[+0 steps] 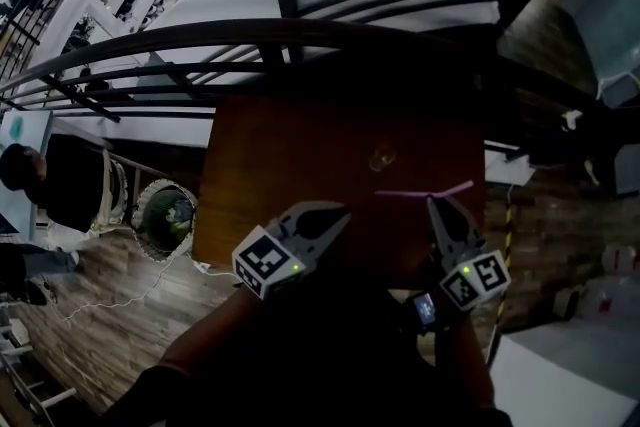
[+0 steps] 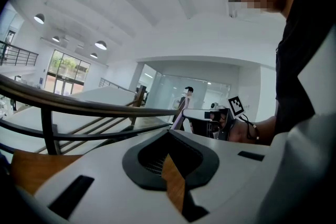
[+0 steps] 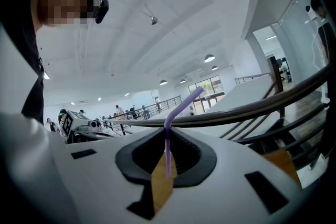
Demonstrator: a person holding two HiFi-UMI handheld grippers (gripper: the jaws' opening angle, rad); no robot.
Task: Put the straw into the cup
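A clear cup (image 1: 382, 156) stands near the middle of the brown table (image 1: 270, 165). In front of it, the right gripper (image 1: 440, 207) is shut on a purple bendy straw (image 1: 424, 194), which lies crosswise over the table's near right part. In the right gripper view the straw (image 3: 179, 108) rises from between the jaws and bends to the right at its top. The left gripper (image 1: 340, 213) hovers over the table's near edge, left of the straw, jaws together with nothing in them. From the left gripper view (image 2: 169, 134) I see the right gripper (image 2: 220, 119) and the straw (image 2: 178, 117).
A dark curved railing (image 1: 300, 40) runs just behind the table, with a drop beyond it. A person in black (image 1: 60, 180) stands at the left on the wooden floor. A round wire basket (image 1: 165, 212) and a white cable (image 1: 150, 290) lie left of the table.
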